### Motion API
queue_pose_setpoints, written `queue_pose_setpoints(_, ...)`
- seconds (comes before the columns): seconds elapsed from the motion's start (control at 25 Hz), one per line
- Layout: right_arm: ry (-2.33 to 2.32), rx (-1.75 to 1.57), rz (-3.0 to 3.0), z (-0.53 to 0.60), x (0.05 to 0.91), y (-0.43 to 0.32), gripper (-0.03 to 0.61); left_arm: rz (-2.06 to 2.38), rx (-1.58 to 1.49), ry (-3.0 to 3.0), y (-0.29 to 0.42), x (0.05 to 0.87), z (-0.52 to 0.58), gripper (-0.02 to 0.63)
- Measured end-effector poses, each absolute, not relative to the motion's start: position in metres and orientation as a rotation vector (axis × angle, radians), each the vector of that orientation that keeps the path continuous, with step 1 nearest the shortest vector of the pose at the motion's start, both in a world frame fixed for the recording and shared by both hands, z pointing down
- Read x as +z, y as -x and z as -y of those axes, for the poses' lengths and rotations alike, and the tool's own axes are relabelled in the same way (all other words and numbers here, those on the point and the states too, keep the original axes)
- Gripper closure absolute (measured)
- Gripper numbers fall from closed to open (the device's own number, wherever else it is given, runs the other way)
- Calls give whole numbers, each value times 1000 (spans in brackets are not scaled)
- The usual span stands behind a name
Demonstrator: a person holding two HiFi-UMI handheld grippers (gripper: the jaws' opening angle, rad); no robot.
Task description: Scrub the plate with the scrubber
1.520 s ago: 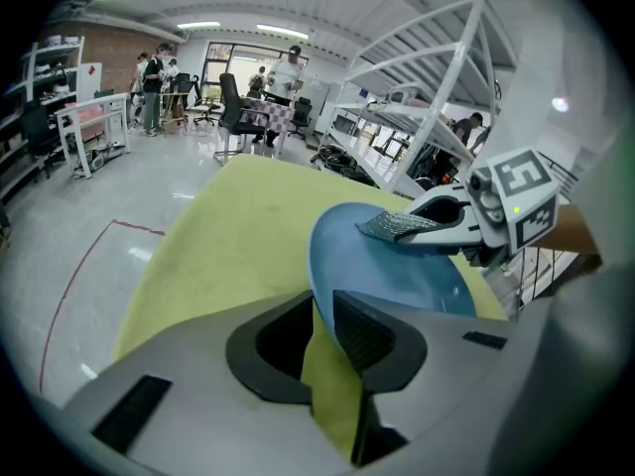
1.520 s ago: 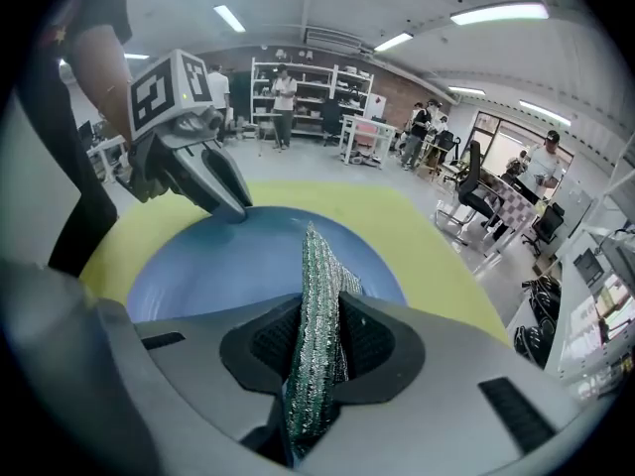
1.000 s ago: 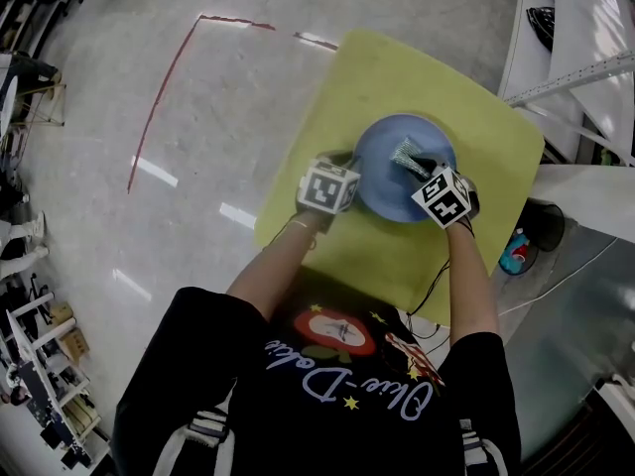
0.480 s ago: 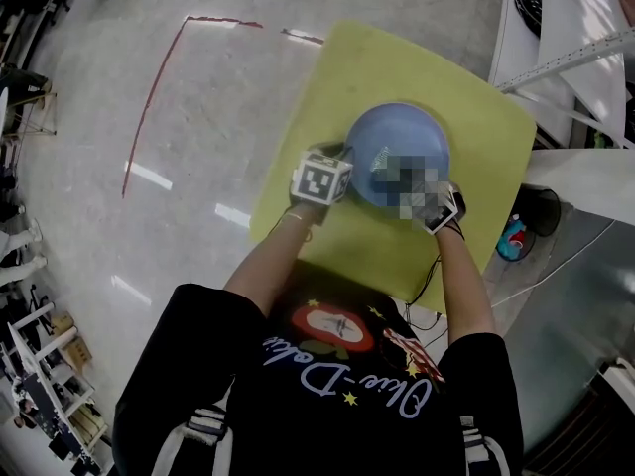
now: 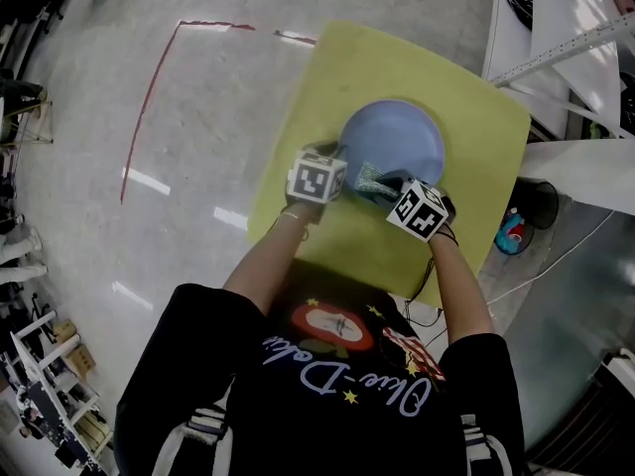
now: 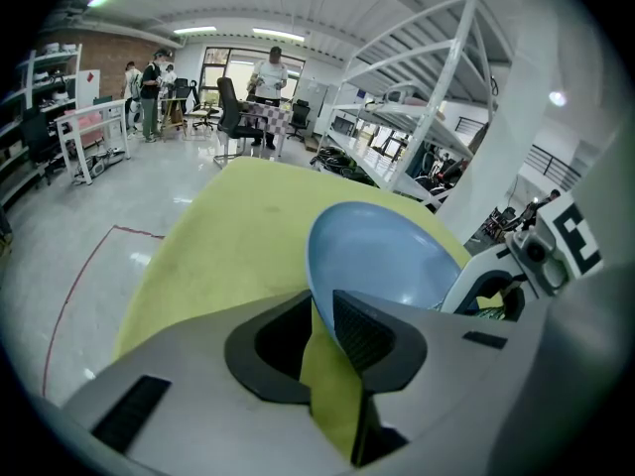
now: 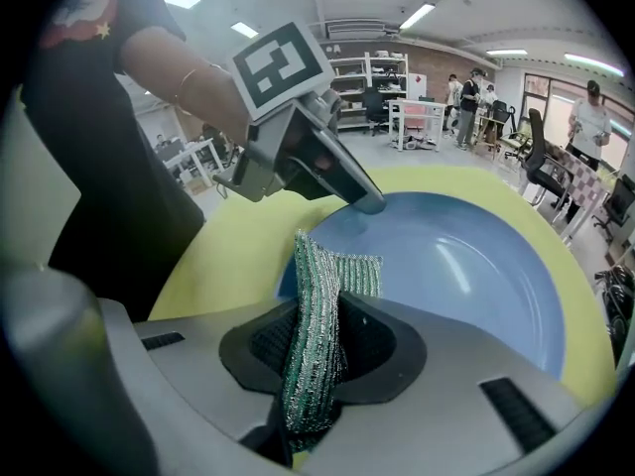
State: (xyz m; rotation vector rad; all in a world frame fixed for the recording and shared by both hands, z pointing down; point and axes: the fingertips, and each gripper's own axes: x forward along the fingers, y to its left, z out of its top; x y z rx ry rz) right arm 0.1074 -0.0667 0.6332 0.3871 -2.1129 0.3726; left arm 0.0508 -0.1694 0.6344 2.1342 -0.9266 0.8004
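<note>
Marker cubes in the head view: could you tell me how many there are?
2. One cube at the blue plate's left rim; the other at its near rim, beside the scrubber. None seems hidden.

black tee (image 5: 327, 390), red-white chest print (image 5: 337, 330). left gripper (image 6: 319, 330) and right gripper (image 7: 316, 355) grey, black pads (image 6: 372, 330), black-white marker cubes (image 5: 317, 178). black cable (image 5: 429, 268) by right arm.

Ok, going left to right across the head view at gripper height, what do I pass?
Red floor-tape line → left gripper, fingers on the blue plate's rim → green scrubber → right gripper, holding the scrubber → dark bin.
</note>
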Motion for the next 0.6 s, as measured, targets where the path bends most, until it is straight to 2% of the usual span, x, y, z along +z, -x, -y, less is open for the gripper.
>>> queue_pose_setpoints(0.24, -384, 459, 2203, 66, 625, -103, 508, 927, 796, -2120, -54, 637, 171, 558)
queue_pose_setpoints(0.6, -471, 214, 2233, 110, 603, -126, 512, 914, 828, -2139, -57, 636, 169, 558)
